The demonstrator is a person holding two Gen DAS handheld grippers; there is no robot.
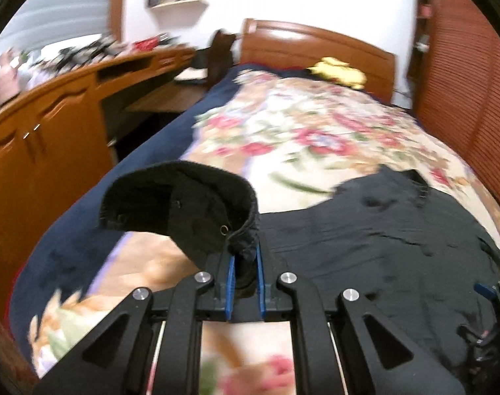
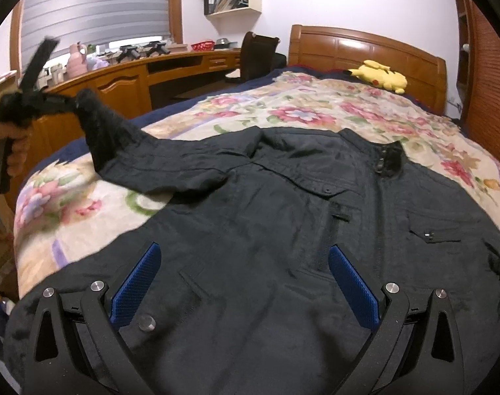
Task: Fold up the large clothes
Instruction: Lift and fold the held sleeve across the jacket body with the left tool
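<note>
The left gripper (image 1: 245,256) is clamped on the fuzzy cuff (image 1: 184,204) of a black jacket (image 2: 283,230), holding the sleeve (image 2: 151,161) up off the bed (image 2: 85,204) — a hand (image 2: 16,151) grips its handle at the left edge of the right view. The right gripper (image 2: 245,260) hovers with jaws spread wide and empty above the jacket's lower front. The jacket lies front up and zipped across a floral blanket (image 2: 316,112), collar toward a wooden headboard (image 2: 365,46) — a yellow plush (image 2: 378,77) rests near it.
</note>
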